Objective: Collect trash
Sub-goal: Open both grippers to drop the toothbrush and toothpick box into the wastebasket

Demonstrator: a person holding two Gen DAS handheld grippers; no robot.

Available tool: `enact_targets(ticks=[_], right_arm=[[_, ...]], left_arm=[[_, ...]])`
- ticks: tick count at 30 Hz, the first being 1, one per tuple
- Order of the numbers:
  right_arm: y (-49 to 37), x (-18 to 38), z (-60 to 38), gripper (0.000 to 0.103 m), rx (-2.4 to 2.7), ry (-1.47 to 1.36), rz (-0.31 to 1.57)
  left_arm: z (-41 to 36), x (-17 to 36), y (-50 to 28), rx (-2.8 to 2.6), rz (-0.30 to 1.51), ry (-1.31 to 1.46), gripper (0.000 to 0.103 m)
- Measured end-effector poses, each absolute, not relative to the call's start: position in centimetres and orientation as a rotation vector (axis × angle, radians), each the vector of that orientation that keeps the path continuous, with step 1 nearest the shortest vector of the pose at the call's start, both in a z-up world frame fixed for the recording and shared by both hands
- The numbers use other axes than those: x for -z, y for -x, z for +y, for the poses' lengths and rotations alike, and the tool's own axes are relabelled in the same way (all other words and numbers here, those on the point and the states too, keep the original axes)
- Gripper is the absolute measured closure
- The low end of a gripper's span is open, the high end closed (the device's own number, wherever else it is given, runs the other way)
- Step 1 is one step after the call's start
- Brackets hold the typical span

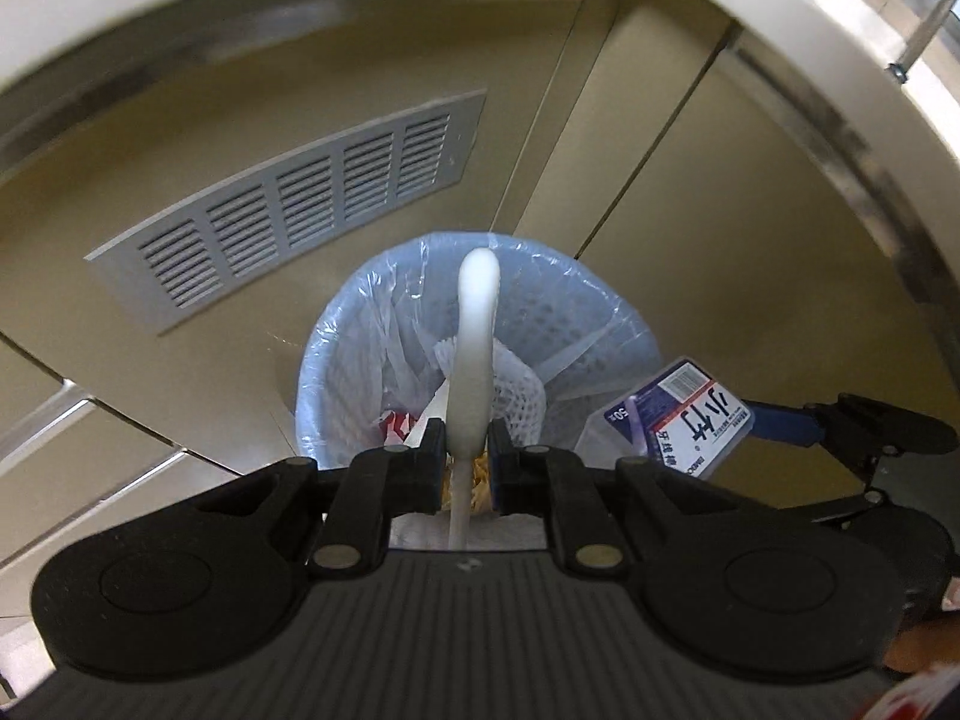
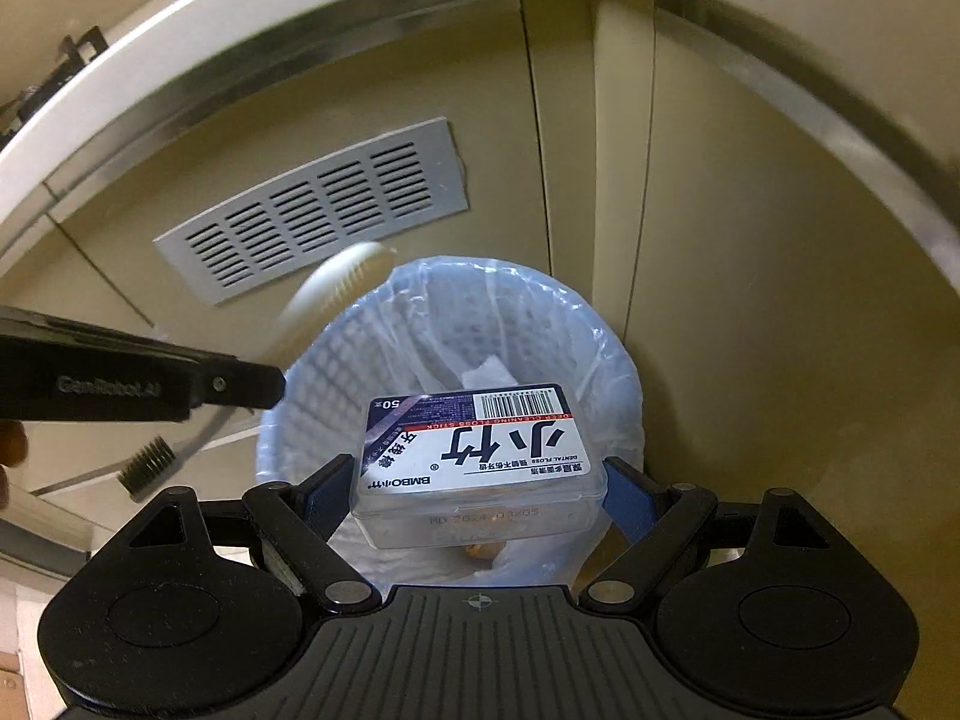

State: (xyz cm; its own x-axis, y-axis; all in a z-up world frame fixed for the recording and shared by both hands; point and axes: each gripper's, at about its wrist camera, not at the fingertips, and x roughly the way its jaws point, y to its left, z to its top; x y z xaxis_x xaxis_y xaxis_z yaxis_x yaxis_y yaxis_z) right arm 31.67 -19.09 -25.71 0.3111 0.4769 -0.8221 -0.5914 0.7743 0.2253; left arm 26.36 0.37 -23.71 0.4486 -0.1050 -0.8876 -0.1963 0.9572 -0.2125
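The left gripper (image 1: 467, 450) is clamped on a white toothbrush (image 1: 474, 360), its two pads pressed against the handle from either side. The brush points away from the camera, its rounded head reaching over the far rim of a pale blue perforated waste basket (image 1: 336, 360) lined with a clear plastic bag. In the right wrist view the same toothbrush (image 2: 342, 282) shows blurred at the basket's (image 2: 282, 420) left rim, bristles visible.

The right gripper (image 2: 477, 480) holds a clear plastic dental floss box (image 2: 474, 462) crosswise between its blue pads, jaws standing wide and pressing on the box's two short ends. The box, with a white, blue and red label and a barcode, hangs over the basket's open mouth. From the left wrist view the box (image 1: 678, 426) appears at the basket's right rim, with the right gripper (image 1: 780, 426) behind it.

Inside the basket lie a white foam fruit net (image 1: 516, 390), crumpled plastic and a red-and-white wrapper (image 1: 396, 426). The basket stands on the floor against beige cabinet panels, beside a grey louvred vent (image 1: 300, 204), below the counter's (image 1: 780, 18) pale curved edge.
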Motion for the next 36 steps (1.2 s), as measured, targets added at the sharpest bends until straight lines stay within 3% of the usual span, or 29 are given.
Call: enact_targets(ticks=[14,20,36], right_arm=[[-33.3,27.6,-18.9,0.017,-0.647,0.105,1.057],[-33.6,27.6,-18.8,0.017,-0.64,0.098,1.059],[-32.7,26.9,-17.2,0.017,-0.676,0.103,1.06]], left_arm=[[0.6,27.7,-29.2,-0.047,1.147,0.344,0.091],[0.7,27.6,-29.5,-0.046,1.145,0.331,0.086],[1.8,26.0,-27.7,-0.07,1.144,0.305,0.086]])
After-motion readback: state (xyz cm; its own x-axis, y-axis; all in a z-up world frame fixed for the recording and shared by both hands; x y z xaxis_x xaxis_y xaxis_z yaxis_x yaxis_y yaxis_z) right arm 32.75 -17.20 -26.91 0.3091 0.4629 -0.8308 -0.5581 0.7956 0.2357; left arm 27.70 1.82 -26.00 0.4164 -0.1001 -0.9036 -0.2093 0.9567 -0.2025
